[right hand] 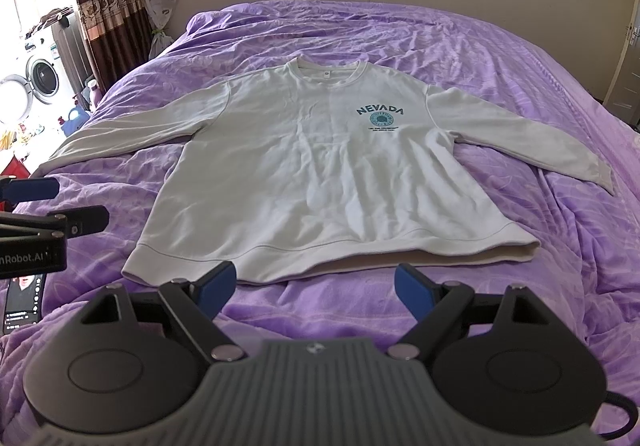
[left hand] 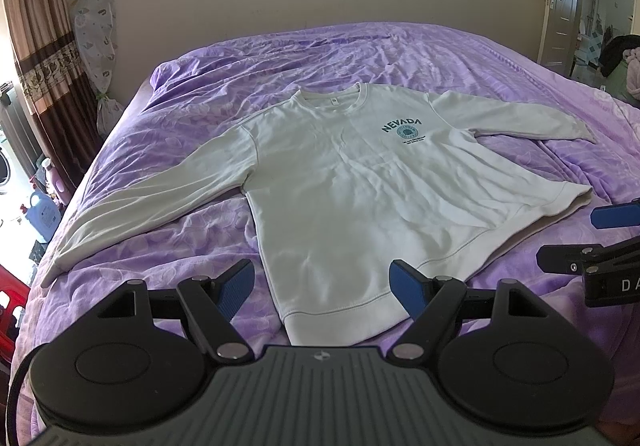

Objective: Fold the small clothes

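On purple bedspread (left hand: 360,46): white sweatshirt (left hand: 352,182) flat, sleeves spread; left tongs (left hand: 322,286), right tongs (right hand: 316,286) released, empty.

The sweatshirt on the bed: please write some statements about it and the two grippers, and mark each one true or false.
1. The sweatshirt lies flat with its printed front up. True.
2. Both sleeves are folded over the chest. False: each sleeve is spread out to the side on the purple bedcover.
3. The left gripper is open and holds nothing. True.
4. The right gripper is shut on the hem. False: it is open, just short of the hem.
5. The print reads TEXAS. False: it reads NEVADA.
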`<state>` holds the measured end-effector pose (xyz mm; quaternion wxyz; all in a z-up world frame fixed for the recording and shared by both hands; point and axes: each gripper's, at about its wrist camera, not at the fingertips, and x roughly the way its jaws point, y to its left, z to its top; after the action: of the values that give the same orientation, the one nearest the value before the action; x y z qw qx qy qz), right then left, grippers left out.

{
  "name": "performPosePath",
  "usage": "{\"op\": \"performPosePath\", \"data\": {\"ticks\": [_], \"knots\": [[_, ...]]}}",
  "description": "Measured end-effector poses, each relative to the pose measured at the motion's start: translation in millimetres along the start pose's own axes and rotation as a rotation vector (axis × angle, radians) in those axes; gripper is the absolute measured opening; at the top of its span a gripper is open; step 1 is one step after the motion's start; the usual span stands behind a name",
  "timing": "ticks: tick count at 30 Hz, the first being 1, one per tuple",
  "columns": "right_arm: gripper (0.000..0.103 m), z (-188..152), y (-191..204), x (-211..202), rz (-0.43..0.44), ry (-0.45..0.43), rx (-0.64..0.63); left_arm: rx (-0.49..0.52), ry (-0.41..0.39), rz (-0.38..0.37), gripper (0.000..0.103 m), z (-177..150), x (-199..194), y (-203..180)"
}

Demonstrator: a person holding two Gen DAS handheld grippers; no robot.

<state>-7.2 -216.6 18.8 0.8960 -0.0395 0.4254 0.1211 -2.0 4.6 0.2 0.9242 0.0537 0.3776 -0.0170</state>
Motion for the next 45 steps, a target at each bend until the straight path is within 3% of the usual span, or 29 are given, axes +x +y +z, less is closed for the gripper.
{"op": "performPosePath", "data": {"ticks": [23,27,31,35,39,45], "knots": [[0.083,1,1,3,0.007,0.008,0.002,-0.004,-0.001,0.004,0.090,4,-4,0],[0.082,7,-2,1,0.014,-0.026,-0.006,-0.013,-0.036,0.041,0.084,13,-12,17],[0.082,28,-22,-1,0.045,-0.102,0.041,-0.034,-0.097,0.143,0.081,34,-23,56],[0.083,58,-43,4,0.009,-0.162,0.065,-0.105,-0.135,0.226,0.079,59,-30,114],[0.082,87,-63,24,-0.080,-0.171,0.066,-0.233,-0.074,0.282,0.070,75,-16,184],[0.077,114,-87,54,-0.139,-0.271,0.061,-0.511,0.041,0.236,0.069,60,21,288]]}}
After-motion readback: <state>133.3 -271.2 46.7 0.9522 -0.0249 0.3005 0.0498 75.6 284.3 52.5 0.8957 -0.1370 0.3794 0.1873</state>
